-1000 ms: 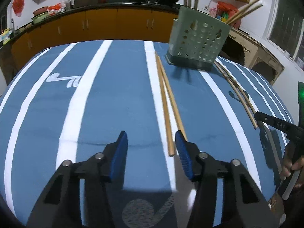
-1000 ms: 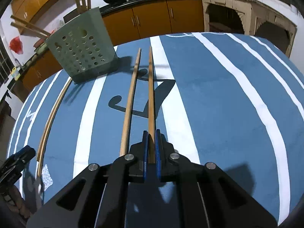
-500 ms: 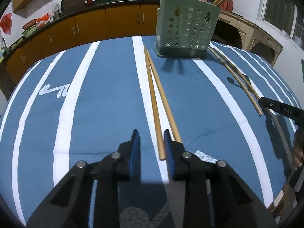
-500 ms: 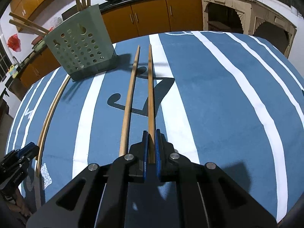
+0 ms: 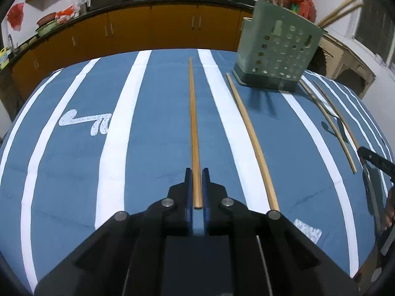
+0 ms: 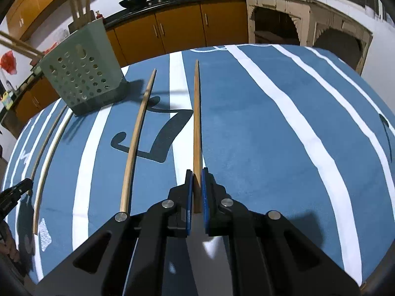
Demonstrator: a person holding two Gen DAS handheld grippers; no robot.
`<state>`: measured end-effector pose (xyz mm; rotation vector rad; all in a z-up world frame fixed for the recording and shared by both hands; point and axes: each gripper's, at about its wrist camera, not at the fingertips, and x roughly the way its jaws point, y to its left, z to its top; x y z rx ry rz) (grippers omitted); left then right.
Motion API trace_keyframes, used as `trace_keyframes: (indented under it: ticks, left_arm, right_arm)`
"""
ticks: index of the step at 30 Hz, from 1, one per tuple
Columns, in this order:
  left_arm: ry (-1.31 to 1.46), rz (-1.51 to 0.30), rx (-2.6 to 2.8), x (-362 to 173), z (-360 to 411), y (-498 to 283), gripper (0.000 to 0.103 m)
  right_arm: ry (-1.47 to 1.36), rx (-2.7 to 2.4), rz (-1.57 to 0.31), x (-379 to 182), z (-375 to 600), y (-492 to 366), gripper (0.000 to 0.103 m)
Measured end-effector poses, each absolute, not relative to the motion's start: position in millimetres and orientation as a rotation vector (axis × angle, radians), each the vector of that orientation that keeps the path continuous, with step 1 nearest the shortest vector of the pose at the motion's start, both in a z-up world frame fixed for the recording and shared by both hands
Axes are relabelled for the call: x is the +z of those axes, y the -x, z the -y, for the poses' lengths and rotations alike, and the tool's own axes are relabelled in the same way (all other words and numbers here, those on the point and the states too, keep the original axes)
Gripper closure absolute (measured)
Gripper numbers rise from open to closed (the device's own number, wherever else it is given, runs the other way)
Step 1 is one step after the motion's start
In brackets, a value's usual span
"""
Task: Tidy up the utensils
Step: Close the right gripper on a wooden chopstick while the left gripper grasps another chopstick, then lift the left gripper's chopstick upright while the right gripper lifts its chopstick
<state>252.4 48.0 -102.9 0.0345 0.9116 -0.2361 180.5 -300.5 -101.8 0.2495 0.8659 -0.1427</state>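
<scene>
My left gripper (image 5: 196,172) is closing its jaws on the near end of a wooden chopstick (image 5: 193,123), and the blue pads touch both its sides. A second chopstick (image 5: 249,133) lies loose to its right on the blue striped cloth. My right gripper (image 6: 196,172) is shut on another chopstick (image 6: 196,113) that points away toward the counter. Its partner chopstick (image 6: 137,138) lies loose to the left. The green perforated utensil holder (image 5: 276,54) stands at the far side with several chopsticks upright in it; in the right wrist view the holder (image 6: 81,83) is at upper left.
The table carries a blue cloth with white stripes (image 5: 116,133). Orange cabinets (image 5: 153,29) under a dark counter with pans run behind it. The right gripper's black tip (image 5: 372,159) shows at the left wrist view's right edge, the left gripper's tip (image 6: 17,190) at the other view's left edge.
My left gripper went from wide open to closed around the left chopstick of its pair, which now lies apart from its partner. The right gripper stayed shut; its chopstick now stands further from its neighbour.
</scene>
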Motion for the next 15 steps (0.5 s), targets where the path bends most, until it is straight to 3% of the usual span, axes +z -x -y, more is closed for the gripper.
trace_keyframes:
  ticks: [4,15]
  left_arm:
    - [-0.043,-0.897,-0.250,-103.1,-44.4,-245.5,0.084]
    - [-0.065,-0.897,-0.222,-103.7,-40.7,-242.5,0.084]
  right_arm:
    - [-0.254,-0.139,-0.854,-102.3,301.2,-179.3,0.095]
    - [-0.236,-0.144,-0.849,-101.3,297.3,-178.5,0.094]
